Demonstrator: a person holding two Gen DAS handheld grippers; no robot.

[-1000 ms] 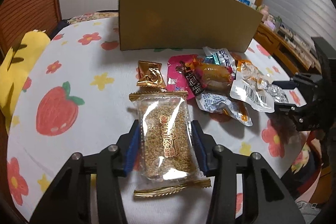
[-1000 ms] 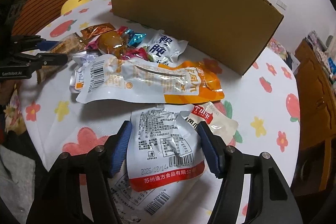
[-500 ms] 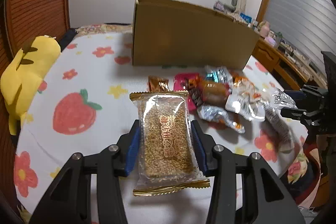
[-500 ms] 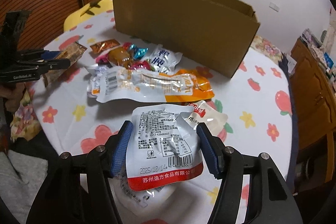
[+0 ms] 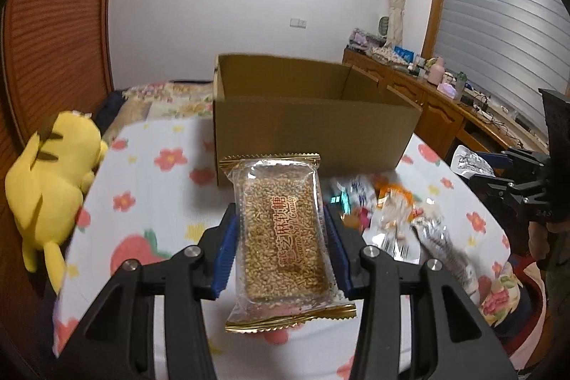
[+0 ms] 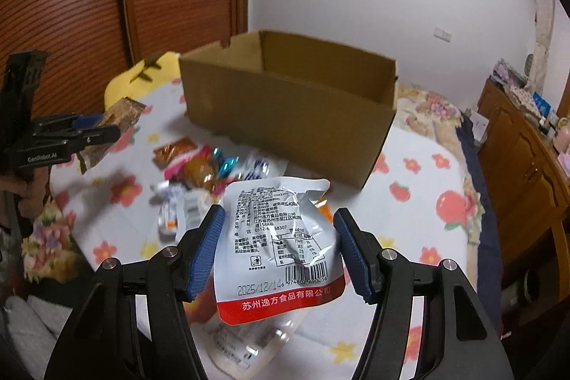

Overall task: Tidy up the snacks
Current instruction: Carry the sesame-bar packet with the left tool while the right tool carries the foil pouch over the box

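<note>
Snacks now hang clear of the worktop [image 5: 171, 173]: left gripper [image 5: 281, 244] clamped on the sesame bar [image 5: 281, 234], right gripper [image 6: 278, 251] on the white pouch [image 6: 281, 244], both lifted toward the open cardboard box [image 5: 306, 127].

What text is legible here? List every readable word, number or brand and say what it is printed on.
"Sesame Soft Candy": sesame candy bar, held in the left gripper.
"2025/12/14", "6 974802 690056", "苏州逸方食品有限公司": white foil pouch, held in the right gripper.
"GenRobot.AI": left gripper's body, in the right wrist view.
Pouch's fine print and the loose snacks: blurred, unreadable.
</note>
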